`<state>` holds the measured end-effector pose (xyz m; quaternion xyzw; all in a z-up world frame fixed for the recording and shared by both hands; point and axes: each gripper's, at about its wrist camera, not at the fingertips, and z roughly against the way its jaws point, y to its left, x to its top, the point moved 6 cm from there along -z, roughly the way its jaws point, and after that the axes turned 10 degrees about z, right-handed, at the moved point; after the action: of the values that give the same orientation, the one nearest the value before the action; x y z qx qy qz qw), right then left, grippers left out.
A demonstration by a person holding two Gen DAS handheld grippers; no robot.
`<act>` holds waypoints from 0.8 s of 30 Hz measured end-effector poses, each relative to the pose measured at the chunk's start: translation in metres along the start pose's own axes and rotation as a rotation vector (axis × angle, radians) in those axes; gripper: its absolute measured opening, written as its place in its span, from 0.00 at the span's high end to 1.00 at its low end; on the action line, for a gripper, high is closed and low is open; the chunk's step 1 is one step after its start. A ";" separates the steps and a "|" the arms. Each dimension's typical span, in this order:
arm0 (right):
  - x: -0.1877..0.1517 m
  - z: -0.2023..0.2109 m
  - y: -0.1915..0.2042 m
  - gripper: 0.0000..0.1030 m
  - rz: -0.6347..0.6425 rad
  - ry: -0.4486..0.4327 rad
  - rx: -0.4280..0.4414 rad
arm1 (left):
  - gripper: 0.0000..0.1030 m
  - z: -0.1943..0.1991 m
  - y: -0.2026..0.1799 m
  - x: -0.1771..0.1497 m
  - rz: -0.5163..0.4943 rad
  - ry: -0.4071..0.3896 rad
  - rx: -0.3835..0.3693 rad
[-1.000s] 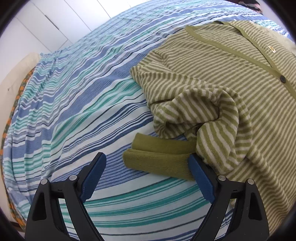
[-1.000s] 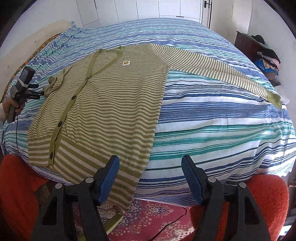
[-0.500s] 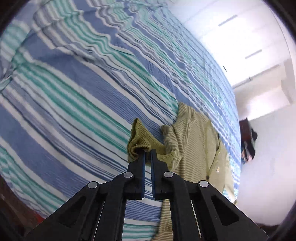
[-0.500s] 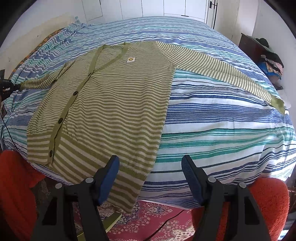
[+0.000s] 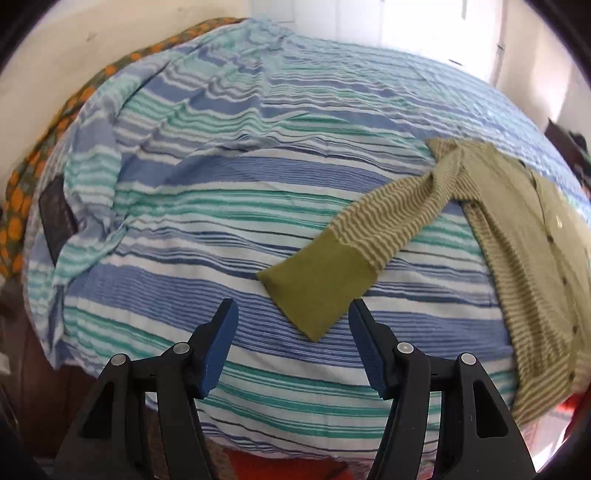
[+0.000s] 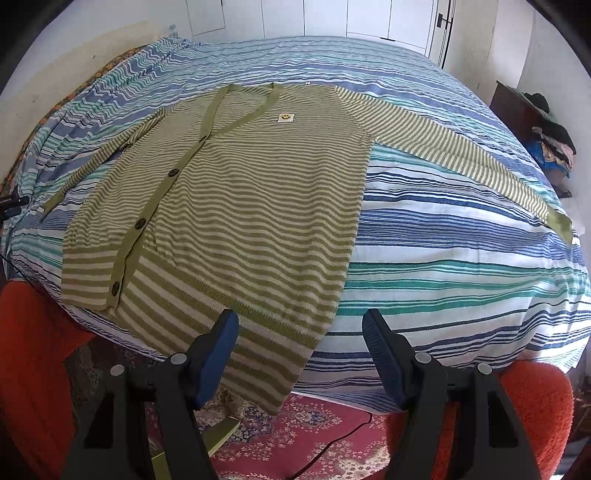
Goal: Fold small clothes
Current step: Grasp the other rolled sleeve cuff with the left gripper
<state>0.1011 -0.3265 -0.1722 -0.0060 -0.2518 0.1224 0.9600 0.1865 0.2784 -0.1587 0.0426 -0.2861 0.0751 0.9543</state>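
Note:
A green-and-cream striped cardigan [image 6: 240, 206] lies flat, front up, on the striped bed, both sleeves spread outward. In the left wrist view its sleeve [image 5: 391, 218] stretches out with the plain olive cuff [image 5: 317, 284] flat on the sheet. My left gripper [image 5: 291, 325] hovers just short of the cuff, its jaws opening, nothing pressed between the pads. My right gripper [image 6: 299, 332] stands open above the cardigan's hem [image 6: 258, 332] at the bed's near edge, holding nothing. The other sleeve's cuff [image 6: 559, 225] lies far right.
The bed [image 6: 443, 258] carries a blue, teal and white striped cover. A red patterned rug [image 6: 314, 435] and orange-red fabric [image 6: 33, 350] lie below its near edge. A dark dresser with piled clothes [image 6: 546, 136] stands at the right wall. White cupboard doors [image 6: 332, 18] stand behind.
The left gripper shut on the bunched cuff, pulled the sleeve out straight away from the cardigan's body, then released it and its jaws parted. The right gripper stayed in place, open.

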 end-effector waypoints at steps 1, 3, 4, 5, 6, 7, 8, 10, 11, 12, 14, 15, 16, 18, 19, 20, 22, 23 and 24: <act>0.000 -0.002 0.002 0.33 0.003 0.005 0.003 | 0.38 -0.004 -0.017 -0.005 -0.134 -0.012 0.021; 0.001 -0.005 0.005 0.33 0.003 0.014 0.014 | 0.39 -0.016 -0.041 -0.015 -0.336 -0.015 0.059; 0.002 -0.005 0.006 0.33 0.003 0.016 0.018 | 0.39 -0.027 -0.047 -0.019 -0.401 -0.007 0.083; 0.002 -0.006 0.008 0.33 0.005 0.017 0.019 | 0.39 -0.036 -0.049 -0.022 -0.450 0.006 0.115; 0.002 -0.006 0.009 0.33 0.008 0.018 0.020 | 0.38 -0.048 -0.049 -0.025 -0.480 0.028 0.148; 0.003 -0.006 0.010 0.33 0.011 0.018 0.019 | 0.38 -0.060 -0.044 -0.026 -0.488 0.056 0.172; 0.003 -0.005 0.011 0.33 0.013 0.016 0.017 | 0.33 -0.069 -0.039 -0.026 -0.475 0.078 0.179; 0.002 -0.003 0.012 0.33 0.017 0.012 0.012 | 0.46 -0.075 -0.030 -0.019 -0.362 0.154 0.087; 0.002 -0.002 0.012 0.33 0.018 0.010 0.009 | 0.98 -0.074 -0.025 -0.013 -0.274 0.201 0.042; 0.002 -0.001 0.012 0.33 0.019 0.009 0.005 | 0.99 -0.070 -0.019 -0.005 -0.205 0.221 0.027; 0.002 -0.001 0.011 0.33 0.022 0.010 0.002 | 0.99 -0.052 -0.010 0.018 -0.108 0.195 -0.042; 0.002 -0.002 0.011 0.33 0.023 0.013 0.001 | 1.00 -0.042 -0.003 0.031 -0.055 0.179 -0.072; 0.001 -0.003 0.011 0.33 0.025 0.018 0.002 | 1.00 -0.031 0.005 0.046 0.016 0.160 -0.118; 0.001 -0.006 0.013 0.33 0.032 0.030 0.003 | 1.00 -0.007 0.025 0.079 0.188 0.122 -0.236; 0.001 -0.008 0.014 0.33 0.036 0.034 0.002 | 1.00 0.006 0.037 0.095 0.281 0.097 -0.282; 0.002 -0.009 0.014 0.33 0.040 0.038 0.001 | 1.00 0.015 0.051 0.111 0.374 0.071 -0.317; 0.003 -0.010 0.016 0.33 0.045 0.041 -0.002 | 1.00 0.026 0.082 0.135 0.544 0.039 -0.355; 0.004 -0.011 0.016 0.33 0.045 0.044 -0.003 | 1.00 0.029 0.096 0.140 0.623 0.032 -0.361; 0.004 -0.012 0.016 0.33 0.045 0.047 -0.004 | 1.00 0.026 0.112 0.145 0.684 0.027 -0.355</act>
<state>0.1064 -0.3092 -0.1817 -0.0166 -0.2292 0.1434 0.9626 0.2735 0.4024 -0.0520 -0.2224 -0.2795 0.3389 0.8704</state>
